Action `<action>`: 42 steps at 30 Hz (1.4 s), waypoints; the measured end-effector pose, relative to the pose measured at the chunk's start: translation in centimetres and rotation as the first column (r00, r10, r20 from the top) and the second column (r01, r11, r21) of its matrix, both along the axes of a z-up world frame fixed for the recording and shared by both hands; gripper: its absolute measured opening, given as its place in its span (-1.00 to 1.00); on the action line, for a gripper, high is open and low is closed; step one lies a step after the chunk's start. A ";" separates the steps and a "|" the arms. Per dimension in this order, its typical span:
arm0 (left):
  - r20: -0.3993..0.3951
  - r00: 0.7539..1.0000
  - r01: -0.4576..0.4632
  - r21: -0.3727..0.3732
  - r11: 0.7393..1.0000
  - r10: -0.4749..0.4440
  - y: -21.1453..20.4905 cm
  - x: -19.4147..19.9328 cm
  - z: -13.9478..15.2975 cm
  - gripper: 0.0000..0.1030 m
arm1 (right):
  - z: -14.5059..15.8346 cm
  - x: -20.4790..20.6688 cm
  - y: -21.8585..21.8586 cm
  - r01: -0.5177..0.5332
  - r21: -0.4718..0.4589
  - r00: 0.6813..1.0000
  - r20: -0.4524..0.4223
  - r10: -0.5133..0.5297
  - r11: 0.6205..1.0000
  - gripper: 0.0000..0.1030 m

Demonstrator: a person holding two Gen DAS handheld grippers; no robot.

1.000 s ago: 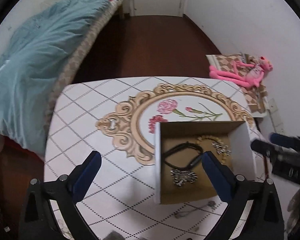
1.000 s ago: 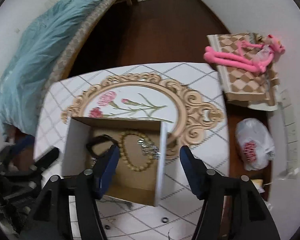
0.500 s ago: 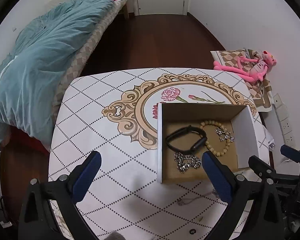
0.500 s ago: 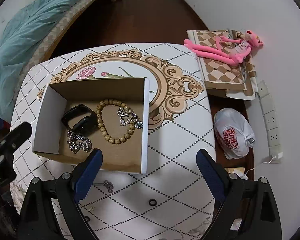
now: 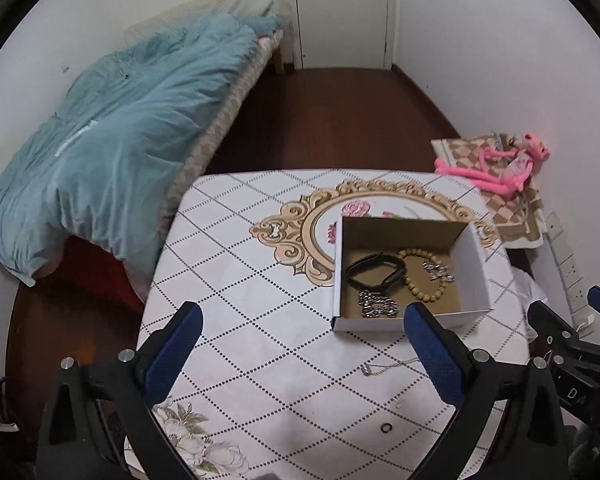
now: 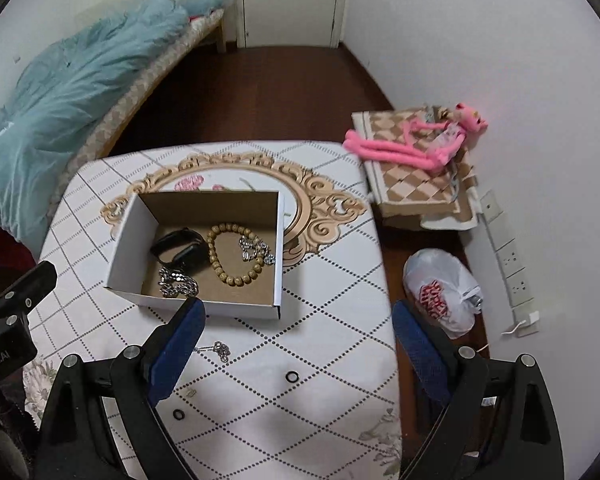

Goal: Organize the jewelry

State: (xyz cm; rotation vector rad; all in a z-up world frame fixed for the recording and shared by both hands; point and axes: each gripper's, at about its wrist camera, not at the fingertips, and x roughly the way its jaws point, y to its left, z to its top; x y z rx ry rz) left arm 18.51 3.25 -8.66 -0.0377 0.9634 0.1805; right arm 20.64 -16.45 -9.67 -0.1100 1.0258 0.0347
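An open cardboard box (image 5: 471,264) (image 6: 128,236) stands on the table. It holds a black band (image 6: 178,245), a wooden bead bracelet (image 6: 236,254) and silver chains (image 6: 177,282). A thin silver necklace (image 6: 220,350) (image 5: 374,368) and small black rings (image 6: 292,377) (image 5: 386,427) lie loose on the cloth in front of the box. My left gripper (image 5: 300,350) is open and empty, above the table's near left. My right gripper (image 6: 298,340) is open and empty, above the loose pieces.
The table has a white diamond-pattern cloth (image 5: 236,280) with a gold frame print. A bed with a blue quilt (image 5: 112,140) is at left. A pink plush toy (image 6: 416,144) and a white plastic bag (image 6: 440,292) lie on the floor at right.
Both grippers have pulled back and risen away from the box, so more of the table and room shows. The right gripper has opened wider. The jewelry in the box has not moved.
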 end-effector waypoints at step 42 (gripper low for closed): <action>-0.183 0.983 0.026 0.012 1.000 -0.023 -2.5 -6.1 -12.2 0.98 | -13.4 -4.5 -4.8 0.069 0.135 0.992 -0.119 -0.052 0.988 0.39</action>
